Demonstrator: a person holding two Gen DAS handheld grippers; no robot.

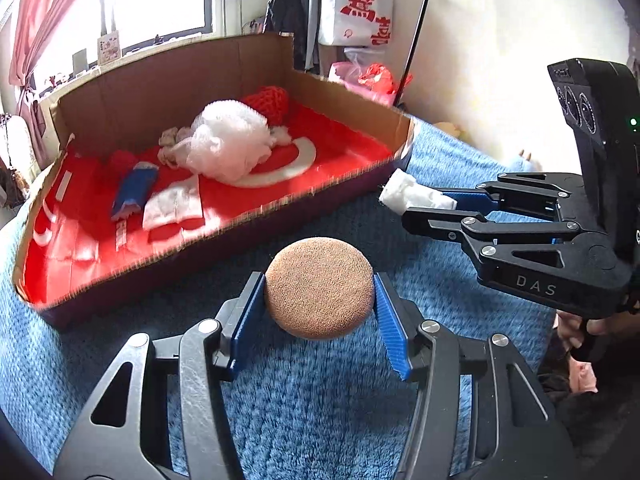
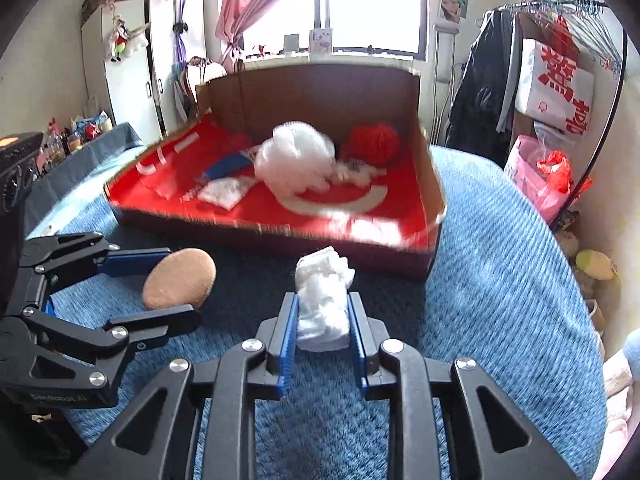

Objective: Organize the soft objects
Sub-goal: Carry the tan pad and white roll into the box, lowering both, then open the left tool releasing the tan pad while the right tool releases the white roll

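My left gripper (image 1: pixel 319 292) is shut on a round tan sponge pad (image 1: pixel 319 287) and holds it above the blue blanket, just in front of the cardboard box (image 1: pixel 224 216). It also shows in the right wrist view (image 2: pixel 176 278). My right gripper (image 2: pixel 323 308) is shut on a white wad of soft cloth (image 2: pixel 322 300), near the box's front right corner; it shows in the left wrist view (image 1: pixel 416 196). The red-lined box holds a white mesh pouf (image 1: pixel 228 144), a red knitted item (image 1: pixel 268 104), a blue packet (image 1: pixel 134 190) and a white cloth (image 1: pixel 174 208).
A fuzzy blue blanket (image 2: pixel 500 264) covers the bed around the box. A clothes rack with a white bag (image 2: pixel 556 84) and pink bags (image 2: pixel 544 180) stands to the right. A white wardrobe (image 2: pixel 132 68) and a cluttered shelf stand at left.
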